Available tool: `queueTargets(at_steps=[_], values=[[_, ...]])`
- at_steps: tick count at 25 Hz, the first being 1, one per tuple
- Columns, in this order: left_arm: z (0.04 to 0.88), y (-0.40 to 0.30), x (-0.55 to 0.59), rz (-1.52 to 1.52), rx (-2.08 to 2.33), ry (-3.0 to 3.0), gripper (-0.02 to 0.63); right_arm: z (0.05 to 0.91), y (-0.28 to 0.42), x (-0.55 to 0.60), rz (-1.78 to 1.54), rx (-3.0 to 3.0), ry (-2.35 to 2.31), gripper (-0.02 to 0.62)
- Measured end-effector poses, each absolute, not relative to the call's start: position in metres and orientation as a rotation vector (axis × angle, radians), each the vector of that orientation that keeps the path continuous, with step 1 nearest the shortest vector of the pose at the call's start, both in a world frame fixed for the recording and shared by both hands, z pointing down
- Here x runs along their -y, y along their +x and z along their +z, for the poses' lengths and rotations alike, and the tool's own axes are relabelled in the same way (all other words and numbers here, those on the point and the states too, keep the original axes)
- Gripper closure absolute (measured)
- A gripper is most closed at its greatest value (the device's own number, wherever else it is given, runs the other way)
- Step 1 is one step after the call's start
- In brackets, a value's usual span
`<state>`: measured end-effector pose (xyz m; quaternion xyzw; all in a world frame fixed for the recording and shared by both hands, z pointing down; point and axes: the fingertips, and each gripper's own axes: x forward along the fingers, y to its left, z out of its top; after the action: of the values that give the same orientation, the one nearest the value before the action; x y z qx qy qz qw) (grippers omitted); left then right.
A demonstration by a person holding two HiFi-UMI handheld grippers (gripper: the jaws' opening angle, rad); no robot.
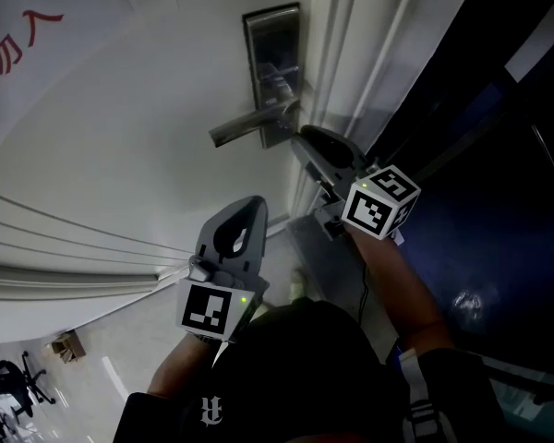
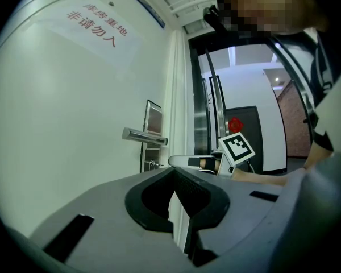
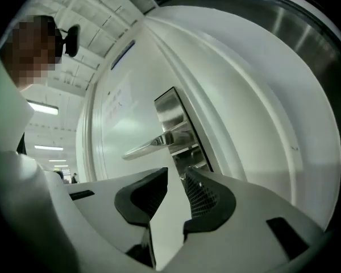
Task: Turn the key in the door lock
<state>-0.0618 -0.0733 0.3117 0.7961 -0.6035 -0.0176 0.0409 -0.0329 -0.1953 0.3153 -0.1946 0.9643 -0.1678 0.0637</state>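
Note:
A steel lock plate (image 1: 272, 67) with a lever handle (image 1: 245, 127) sits on the white door (image 1: 120, 137). In the left gripper view a small key (image 2: 153, 164) sticks out of the plate below the handle (image 2: 145, 135). My right gripper (image 1: 302, 137) is at the plate's lower end with its jaws a little apart; the door shows through the gap between them (image 3: 176, 172), and the keyhole part (image 3: 188, 167) lies just past the right fingertip. My left gripper (image 1: 257, 201) hangs lower and off the door, its tips together (image 2: 175, 172) on nothing.
A sign with red characters (image 2: 99, 27) is on the door's upper part. The white door frame (image 1: 351, 53) and dark glass (image 1: 499, 201) stand to the right. Far below, an office chair (image 1: 18, 381) and a small box (image 1: 69, 344) rest on the floor.

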Motion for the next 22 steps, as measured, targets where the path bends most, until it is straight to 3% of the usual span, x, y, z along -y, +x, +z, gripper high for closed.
queueTargets(at_steps=[5,8,14,19,22], values=[[0.313,-0.063,0.076,-0.049,1.855,2.429,0.6,0.313,-0.033,0.192,-0.472,-2.939,-0.563,0.517],[0.316,-0.064,0.078,-0.041,1.859,2.419,0.6,0.311,-0.032,0.19,-0.251,-3.001,-0.629,0.517],[0.323,-0.064,0.082,-0.027,1.866,2.399,0.6,0.316,-0.043,0.186,0.657,-3.136,-0.816,0.517],[0.324,-0.067,0.084,-0.024,1.887,2.38,0.6,0.327,-0.053,0.191,1.715,-2.876,-0.987,0.517],[0.326,-0.069,0.084,-0.018,1.896,2.366,0.6,0.334,-0.061,0.193,2.013,-2.714,-0.987,0.517]])
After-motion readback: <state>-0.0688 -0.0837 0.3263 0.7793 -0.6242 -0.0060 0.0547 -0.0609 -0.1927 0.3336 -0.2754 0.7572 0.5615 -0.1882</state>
